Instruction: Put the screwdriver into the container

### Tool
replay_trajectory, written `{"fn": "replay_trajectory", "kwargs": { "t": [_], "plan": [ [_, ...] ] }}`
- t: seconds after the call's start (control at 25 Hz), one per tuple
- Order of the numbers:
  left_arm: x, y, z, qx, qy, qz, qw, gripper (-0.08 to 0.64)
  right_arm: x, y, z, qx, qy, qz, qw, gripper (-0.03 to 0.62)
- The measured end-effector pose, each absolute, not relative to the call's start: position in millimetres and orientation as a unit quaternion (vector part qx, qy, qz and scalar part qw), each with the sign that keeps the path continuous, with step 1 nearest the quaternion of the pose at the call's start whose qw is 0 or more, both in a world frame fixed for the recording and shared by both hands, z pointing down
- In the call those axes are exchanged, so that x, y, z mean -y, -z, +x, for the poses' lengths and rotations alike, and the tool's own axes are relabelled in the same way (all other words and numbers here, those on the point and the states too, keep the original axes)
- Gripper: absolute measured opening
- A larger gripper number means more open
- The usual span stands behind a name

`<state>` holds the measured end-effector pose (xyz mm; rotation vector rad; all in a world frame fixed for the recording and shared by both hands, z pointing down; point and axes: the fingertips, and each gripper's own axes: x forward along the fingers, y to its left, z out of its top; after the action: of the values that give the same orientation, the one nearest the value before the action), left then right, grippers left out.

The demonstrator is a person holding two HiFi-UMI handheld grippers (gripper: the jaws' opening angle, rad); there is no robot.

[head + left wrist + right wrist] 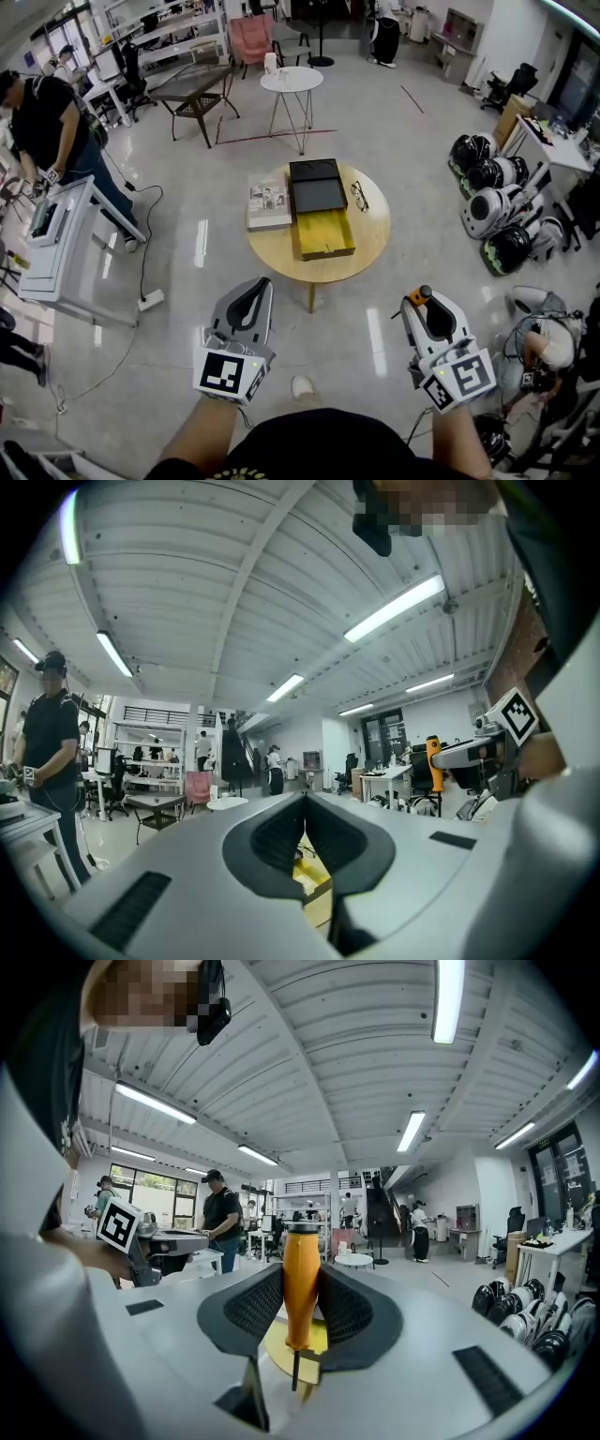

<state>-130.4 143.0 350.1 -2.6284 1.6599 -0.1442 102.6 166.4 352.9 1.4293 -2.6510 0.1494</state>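
Note:
My right gripper (424, 302) (302, 1307) is shut on an orange-handled screwdriver (300, 1288), held upright with its black cap on top and its thin shaft pointing down; its orange end (425, 294) shows in the head view. My left gripper (253, 292) (305, 841) is shut with nothing in it. Both are held well short of a round wooden table (375, 230). On it lies a yellow open container (323, 234) with a black box (317, 187) just behind it.
A book (268, 204) and a pair of glasses (360, 196) lie on the round table. Beyond it stands a small white round table (292, 81). A white desk (61, 244) with a person (47, 122) is at left. Round robot units (492, 211) crowd the right.

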Motion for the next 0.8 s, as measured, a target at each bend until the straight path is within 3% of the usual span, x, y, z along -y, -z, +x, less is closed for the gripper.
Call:
{"fn": "replay_trajectory", "kwargs": {
  "t": [0.8],
  "plan": [
    [-120, -350, -154, -0.506, 0.030, -0.862, 0.014, 0.017, -151, -343, 90, 0.859, -0.036, 0.505, 0.068, 0.130]
  ]
}}
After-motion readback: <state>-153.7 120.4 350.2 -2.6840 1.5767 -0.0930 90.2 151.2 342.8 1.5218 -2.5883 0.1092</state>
